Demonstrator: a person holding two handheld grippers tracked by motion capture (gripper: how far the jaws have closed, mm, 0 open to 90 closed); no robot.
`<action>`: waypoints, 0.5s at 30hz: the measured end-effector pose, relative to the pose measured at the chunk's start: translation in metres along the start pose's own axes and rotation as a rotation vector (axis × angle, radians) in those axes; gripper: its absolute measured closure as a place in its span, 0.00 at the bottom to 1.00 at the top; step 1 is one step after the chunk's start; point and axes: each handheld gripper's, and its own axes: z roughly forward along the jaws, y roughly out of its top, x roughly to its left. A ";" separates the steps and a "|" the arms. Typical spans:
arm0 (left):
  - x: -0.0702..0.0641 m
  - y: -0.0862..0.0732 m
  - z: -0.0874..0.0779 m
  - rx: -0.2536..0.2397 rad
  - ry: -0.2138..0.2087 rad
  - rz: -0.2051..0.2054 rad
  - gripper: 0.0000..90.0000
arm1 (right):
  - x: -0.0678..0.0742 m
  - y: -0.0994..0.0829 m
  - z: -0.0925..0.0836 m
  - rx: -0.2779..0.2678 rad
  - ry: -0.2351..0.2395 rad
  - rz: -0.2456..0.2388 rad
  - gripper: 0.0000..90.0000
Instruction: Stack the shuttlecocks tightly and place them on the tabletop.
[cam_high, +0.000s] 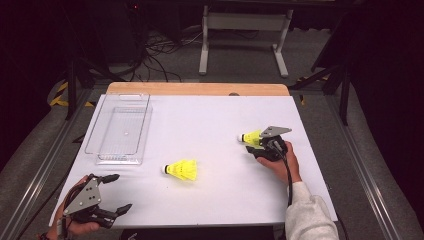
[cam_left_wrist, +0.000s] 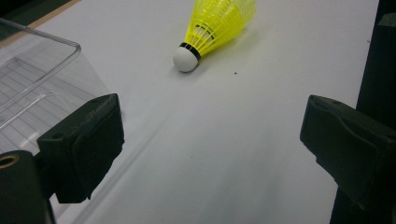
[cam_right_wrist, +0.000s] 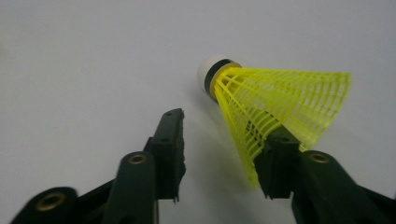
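Two yellow shuttlecocks with white corks lie on the white table (cam_high: 210, 115). One shuttlecock (cam_high: 182, 170) (cam_left_wrist: 210, 28) rests near the middle, ahead of my left gripper (cam_high: 121, 191) (cam_left_wrist: 210, 140), which stands open at the near left corner with nothing between its jaws. The other shuttlecock (cam_high: 251, 137) (cam_right_wrist: 280, 98) lies at the right, cork pointing left. My right gripper (cam_high: 252, 145) (cam_right_wrist: 226, 140) is at it: one jaw sits against the mesh skirt, the other stands clear of it with a gap, so the pads do not clamp it.
A clear plastic tray (cam_high: 120, 127) (cam_left_wrist: 32, 84) stands empty at the table's far left, just beyond my left gripper. A wooden strip (cam_high: 197, 89) runs along the far edge. Cables and a white stand are on the floor behind.
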 end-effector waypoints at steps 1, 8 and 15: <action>0.000 0.000 0.000 0.000 -0.001 0.000 0.08 | 0.000 0.000 0.000 -0.003 0.004 -0.001 0.69; -0.002 0.000 -0.001 0.005 0.001 0.004 0.08 | 0.003 0.001 0.000 -0.016 0.007 -0.017 0.93; -0.002 0.001 0.000 0.004 0.001 0.005 0.08 | 0.004 0.001 -0.001 -0.023 -0.012 -0.034 0.99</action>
